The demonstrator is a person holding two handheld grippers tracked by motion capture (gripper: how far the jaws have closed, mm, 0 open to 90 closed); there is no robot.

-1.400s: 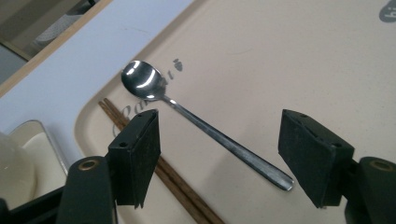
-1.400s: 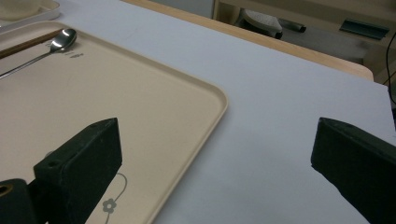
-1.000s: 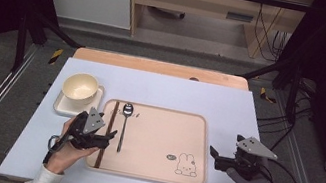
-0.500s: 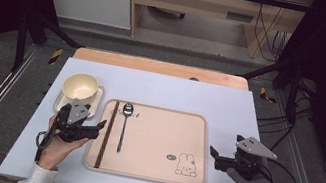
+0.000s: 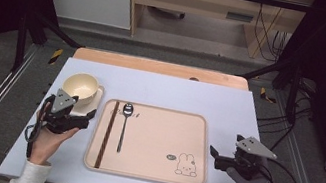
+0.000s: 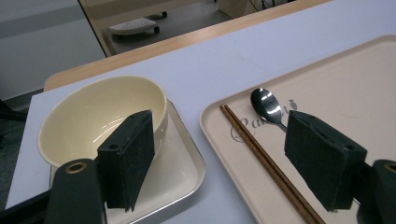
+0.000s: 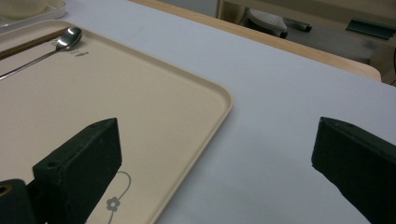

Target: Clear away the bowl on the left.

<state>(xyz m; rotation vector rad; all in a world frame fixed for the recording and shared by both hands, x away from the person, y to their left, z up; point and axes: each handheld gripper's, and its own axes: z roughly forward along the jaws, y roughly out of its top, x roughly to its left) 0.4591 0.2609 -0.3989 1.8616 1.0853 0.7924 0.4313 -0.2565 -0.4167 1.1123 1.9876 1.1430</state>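
Observation:
A beige tray [image 5: 158, 136] with a rabbit print lies in the middle of the table. On its left part lie a metal spoon [image 5: 123, 128] and dark wooden chopsticks [image 5: 107, 132]. A cream bowl [image 5: 80, 87] stands on a small square plate [image 5: 93, 105] left of the tray. My left gripper [image 5: 89, 119] hovers open just in front of that plate, one jaw before the bowl [image 6: 93, 116], the other above the chopsticks [image 6: 261, 158] and spoon [image 6: 266, 105]. Off the tray's right edge [image 7: 219, 112], my right gripper [image 5: 214, 157] is open and holds nothing.
The pale blue table top [image 5: 161, 88] has bare room behind the tray and to its right. A wooden strip [image 5: 160, 67] runs along the far edge. Black frame rails flank the table, and cables lie on the floor at the right.
My left gripper has drawn back to the left, from over the tray's left edge to in front of the bowl's plate. The right gripper has stayed where it was.

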